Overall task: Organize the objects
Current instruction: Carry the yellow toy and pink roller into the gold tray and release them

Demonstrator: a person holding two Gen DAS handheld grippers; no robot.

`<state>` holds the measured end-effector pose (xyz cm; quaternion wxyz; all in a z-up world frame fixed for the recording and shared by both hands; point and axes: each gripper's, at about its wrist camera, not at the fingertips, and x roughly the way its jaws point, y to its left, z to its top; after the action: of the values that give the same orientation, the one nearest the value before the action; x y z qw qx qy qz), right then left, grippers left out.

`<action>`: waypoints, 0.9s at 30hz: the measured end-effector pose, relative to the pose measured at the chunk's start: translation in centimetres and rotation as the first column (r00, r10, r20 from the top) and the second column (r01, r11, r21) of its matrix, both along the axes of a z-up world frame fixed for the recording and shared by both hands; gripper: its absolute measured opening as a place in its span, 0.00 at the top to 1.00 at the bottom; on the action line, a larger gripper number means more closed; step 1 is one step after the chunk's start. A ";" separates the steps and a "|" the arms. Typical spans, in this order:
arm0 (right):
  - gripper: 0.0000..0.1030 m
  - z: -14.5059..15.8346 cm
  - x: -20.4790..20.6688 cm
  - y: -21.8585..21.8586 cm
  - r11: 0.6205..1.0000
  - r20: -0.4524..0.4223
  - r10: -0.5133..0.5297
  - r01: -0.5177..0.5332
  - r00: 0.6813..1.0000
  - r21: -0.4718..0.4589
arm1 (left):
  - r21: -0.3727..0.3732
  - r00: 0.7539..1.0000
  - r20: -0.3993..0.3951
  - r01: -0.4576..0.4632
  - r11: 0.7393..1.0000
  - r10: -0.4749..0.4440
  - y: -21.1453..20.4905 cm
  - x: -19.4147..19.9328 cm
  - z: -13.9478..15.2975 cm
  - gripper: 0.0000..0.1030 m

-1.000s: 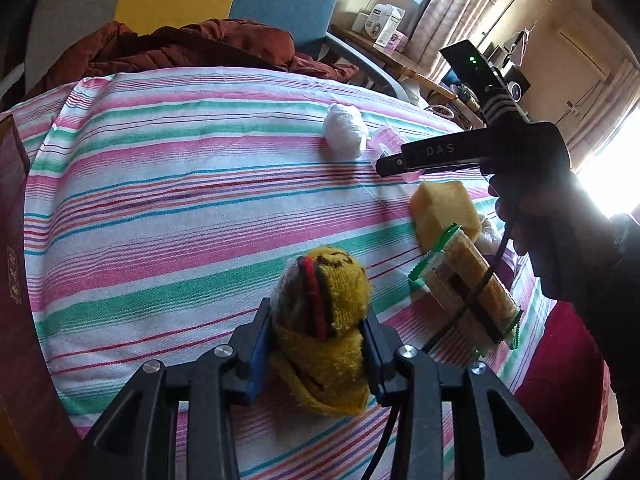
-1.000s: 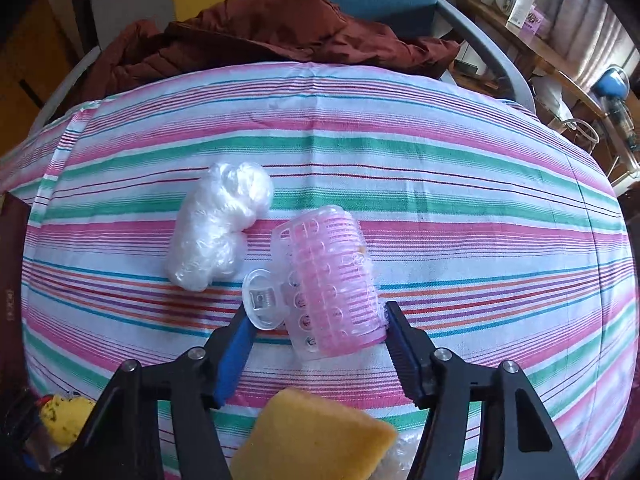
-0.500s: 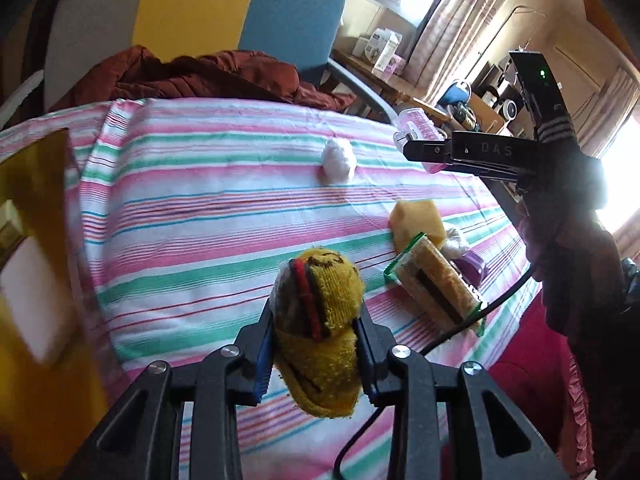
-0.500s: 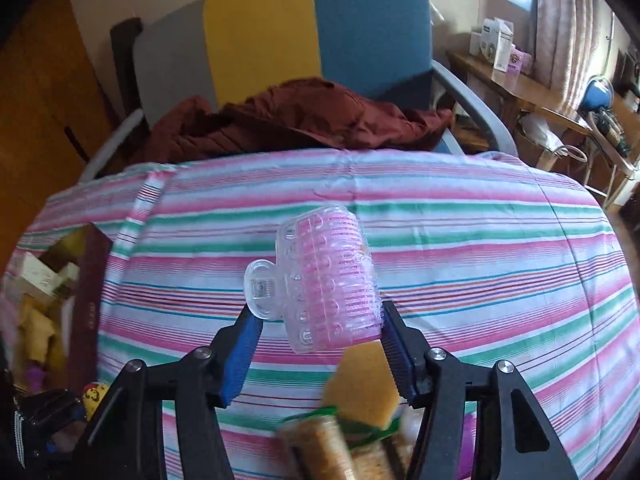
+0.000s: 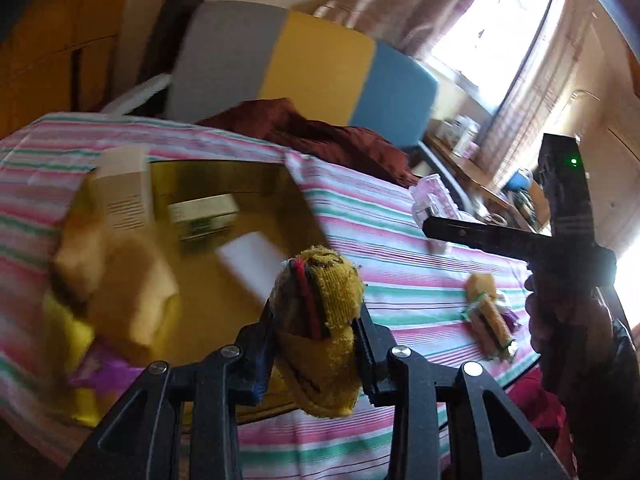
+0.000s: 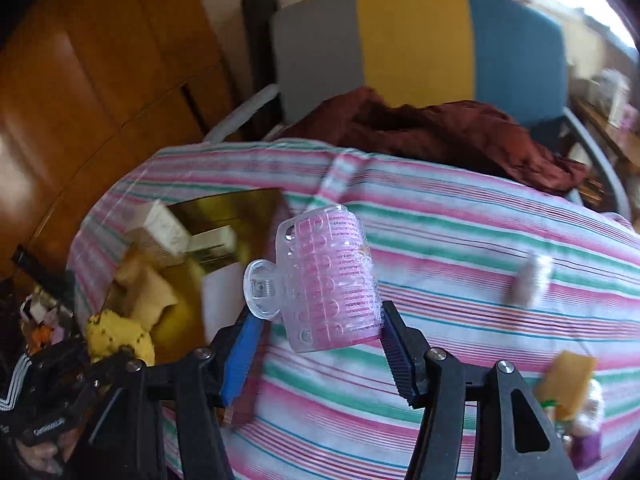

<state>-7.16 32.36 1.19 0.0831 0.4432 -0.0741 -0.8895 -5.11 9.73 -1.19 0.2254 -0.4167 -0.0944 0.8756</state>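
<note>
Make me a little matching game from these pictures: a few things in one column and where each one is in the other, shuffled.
Things:
1. yellow knitted toy
2. pink hair roller
3. sponge pile
4. white block

Places:
A. lying on the striped cloth
B. inside the gold box
C. clamped in the left gripper
D. clamped in the right gripper

Pairs: 1-C, 2-D, 3-A, 4-B

So the table's got a pink-green striped cloth point(image 6: 460, 240) over it; a gold box point(image 5: 240, 184) sits at the left end, stuffed with cartons; a sponge pile point(image 5: 490, 316) lies near the right edge; a white wad point(image 6: 530, 282) sits mid-cloth.
</note>
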 end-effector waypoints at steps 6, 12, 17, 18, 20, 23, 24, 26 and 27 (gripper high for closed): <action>0.42 -2.2 -4.3 -6.0 0.996 0.051 0.087 -0.087 0.995 -0.013 | -0.029 0.995 0.047 -0.088 0.996 0.089 -4.0 0.2 -2.7 0.66; 0.38 -2.2 -10.0 -8.7 0.998 0.043 0.063 -0.063 0.997 -0.008 | -0.045 0.993 0.075 -0.089 0.995 0.093 -4.4 0.0 -4.1 0.61; 0.17 -1.9 -11.6 -7.8 0.998 0.037 -0.006 0.008 0.999 -0.057 | -0.045 0.989 0.110 -0.092 0.995 0.096 -4.7 0.2 -5.0 0.55; 0.17 -2.1 -11.3 -7.6 0.998 0.043 -0.010 0.013 0.999 -0.066 | -0.039 0.988 0.113 -0.099 0.994 0.103 -4.9 0.3 -5.2 0.54; 0.16 -2.5 -10.2 -7.2 0.997 0.060 -0.011 0.015 0.998 -0.078 | -0.041 0.984 0.129 -0.116 0.992 0.120 -5.4 0.2 -5.3 0.54; 0.09 -3.2 -8.0 -6.6 0.995 0.074 -0.004 0.011 0.997 -0.095 | -0.042 0.981 0.132 -0.138 0.989 0.143 -6.1 0.3 -5.2 0.54; 0.06 -3.3 -7.4 -6.4 0.995 0.075 -0.004 0.011 0.997 -0.095 | -0.049 0.981 0.126 -0.144 0.988 0.150 -6.2 0.3 -5.1 0.54; 0.03 -3.6 -6.0 -6.2 0.996 0.070 -0.005 0.011 0.998 -0.088 | -0.059 0.980 0.118 -0.151 0.987 0.158 -6.3 0.5 -4.7 0.54; 0.01 -3.8 -5.3 -6.2 0.997 0.064 -0.006 0.011 0.998 -0.079 | -0.063 0.980 0.118 -0.156 0.986 0.163 -6.4 0.5 -4.6 0.54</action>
<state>-12.45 26.15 -2.56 0.0947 0.4675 -0.1139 -0.8715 -4.63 3.38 -5.75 0.1371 -0.4665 -0.1176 0.8659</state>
